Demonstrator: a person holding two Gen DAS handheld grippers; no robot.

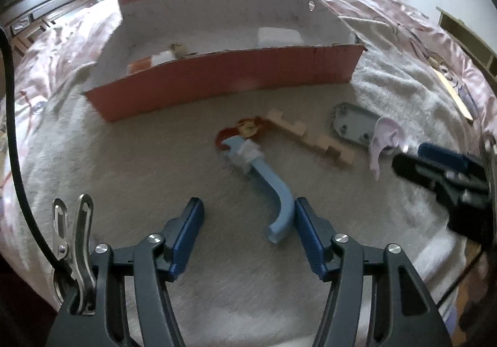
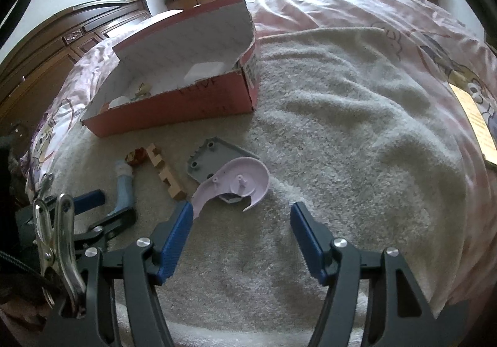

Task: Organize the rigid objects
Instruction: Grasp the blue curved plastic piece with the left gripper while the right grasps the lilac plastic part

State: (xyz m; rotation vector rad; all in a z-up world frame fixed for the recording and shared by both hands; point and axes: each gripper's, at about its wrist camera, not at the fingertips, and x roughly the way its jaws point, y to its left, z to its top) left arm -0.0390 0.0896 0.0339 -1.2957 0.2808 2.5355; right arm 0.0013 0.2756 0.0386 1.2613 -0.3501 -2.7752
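Few items already inside red cardboard box (image 1: 236, 73) on bed. Left on grey towel (image 2: 341, 117): blue curved plastic piece (image 1: 273, 188), wooden notched block (image 1: 313, 137), grey plate (image 1: 354, 124), pink spiral part (image 2: 236, 182). Left gripper (image 1: 248, 219) jaws spread around blue piece's end, right gripper (image 2: 242, 225) jaws spread, empty, near pink part.

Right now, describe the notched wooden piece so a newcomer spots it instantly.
Start at the red cardboard box on the grey towel. Among the loose parts before it lies the pale wooden bar, between a blue curved plastic piece and a grey plate. Only it has square stepped notches.
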